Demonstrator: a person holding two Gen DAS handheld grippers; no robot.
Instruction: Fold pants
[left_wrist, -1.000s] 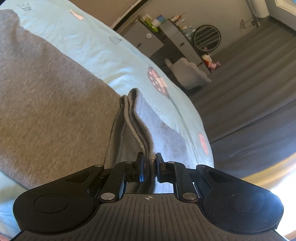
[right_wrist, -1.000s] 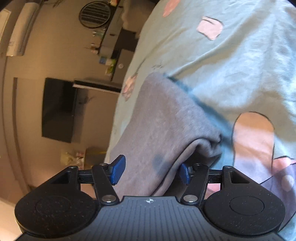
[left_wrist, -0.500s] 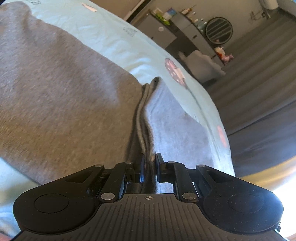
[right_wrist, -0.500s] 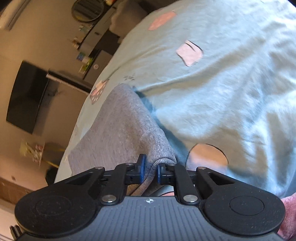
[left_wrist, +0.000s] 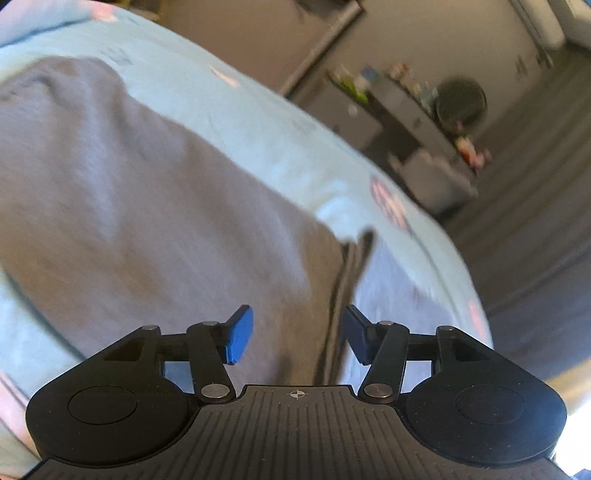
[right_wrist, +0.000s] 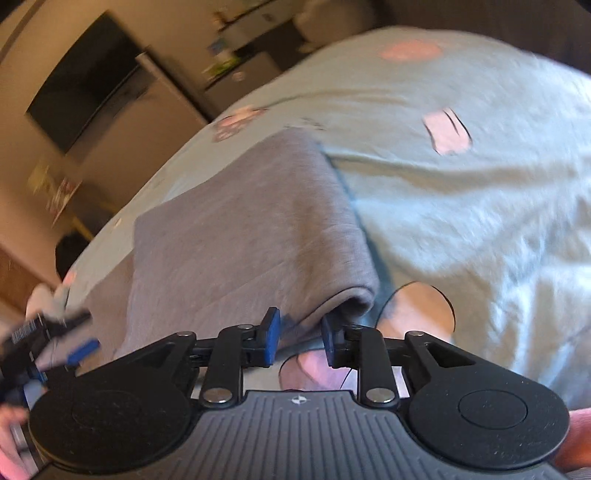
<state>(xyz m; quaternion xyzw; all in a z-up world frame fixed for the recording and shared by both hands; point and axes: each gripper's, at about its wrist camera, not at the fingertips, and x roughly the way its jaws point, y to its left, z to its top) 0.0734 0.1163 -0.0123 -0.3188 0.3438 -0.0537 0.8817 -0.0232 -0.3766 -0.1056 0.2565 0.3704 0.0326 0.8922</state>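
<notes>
The grey pants (left_wrist: 147, 206) lie folded on the light blue bedsheet (left_wrist: 266, 125). In the left wrist view my left gripper (left_wrist: 297, 339) is open, its blue pads apart just above the pants' layered edge (left_wrist: 347, 280). In the right wrist view the pants (right_wrist: 240, 229) lie as a flat folded slab, with the rolled corner (right_wrist: 354, 302) just ahead of my right gripper (right_wrist: 297, 341). The right gripper is open and holds nothing. The left gripper also shows at the left edge of the right wrist view (right_wrist: 55, 339).
The bedsheet (right_wrist: 461, 206) has pink cartoon prints. Beyond the bed's edge are a dark floor (left_wrist: 535, 221), a low cabinet with small items (left_wrist: 388, 103) and a round fan (left_wrist: 461, 103). A dark TV (right_wrist: 81, 81) hangs on the wall.
Both grippers have let go of the pants and opened. The pants now lie flat on the bed, and both grippers have drawn back slightly.
</notes>
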